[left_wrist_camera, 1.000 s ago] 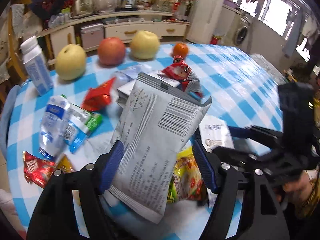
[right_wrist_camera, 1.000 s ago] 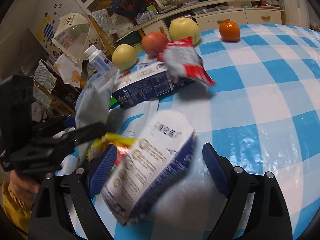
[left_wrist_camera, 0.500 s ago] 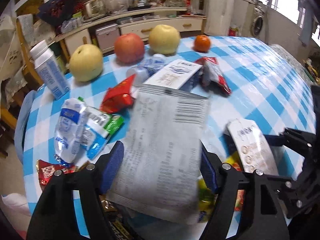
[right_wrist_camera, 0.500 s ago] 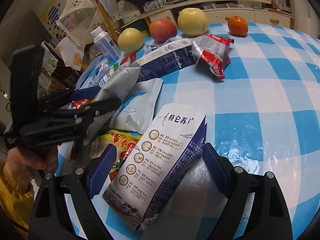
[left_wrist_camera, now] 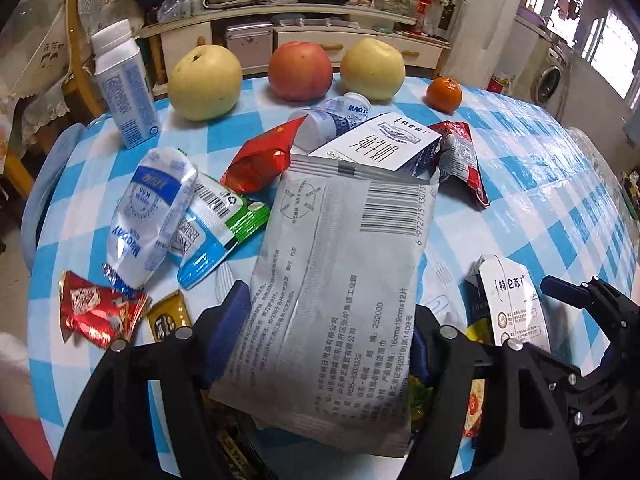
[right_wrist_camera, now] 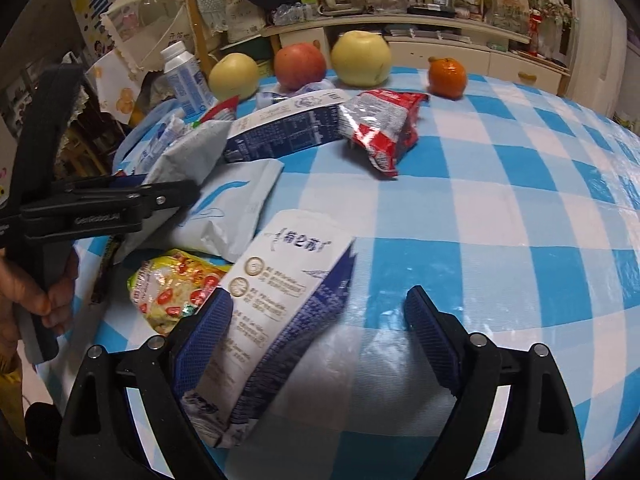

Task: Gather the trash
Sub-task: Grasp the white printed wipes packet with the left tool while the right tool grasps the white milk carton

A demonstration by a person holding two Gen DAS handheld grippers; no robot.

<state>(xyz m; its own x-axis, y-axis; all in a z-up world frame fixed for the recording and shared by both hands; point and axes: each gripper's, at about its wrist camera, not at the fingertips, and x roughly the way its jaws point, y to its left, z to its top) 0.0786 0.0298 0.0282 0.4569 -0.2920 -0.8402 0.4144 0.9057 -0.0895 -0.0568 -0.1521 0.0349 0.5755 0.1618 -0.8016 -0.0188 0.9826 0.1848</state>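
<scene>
Grey wrapper (left_wrist_camera: pixel 340 280): between my left hand-held gripper's (left_wrist_camera: pixel 324 328) pads, jaws just closing, pinched low | light, limp, slippery; I grip a flat edge | milk carton (right_wrist_camera: pixel 276 300): on worktop (right_wrist_camera: pixel 500 208) inside my spread right hand-held gripper (right_wrist_camera: pixel 320 320), stiffer, crushable.

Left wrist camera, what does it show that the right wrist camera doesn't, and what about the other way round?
Only the left wrist view: the small red foil candy wrapper and the dark brown sachet beside it. Only the right wrist view: the person's hand holding the left gripper, whose jaws have just been closing on the grey paper packet. Both: that packet, the long white-and-navy milk carton, the red-and-silver snack bag and the small orange mandarin.
</scene>
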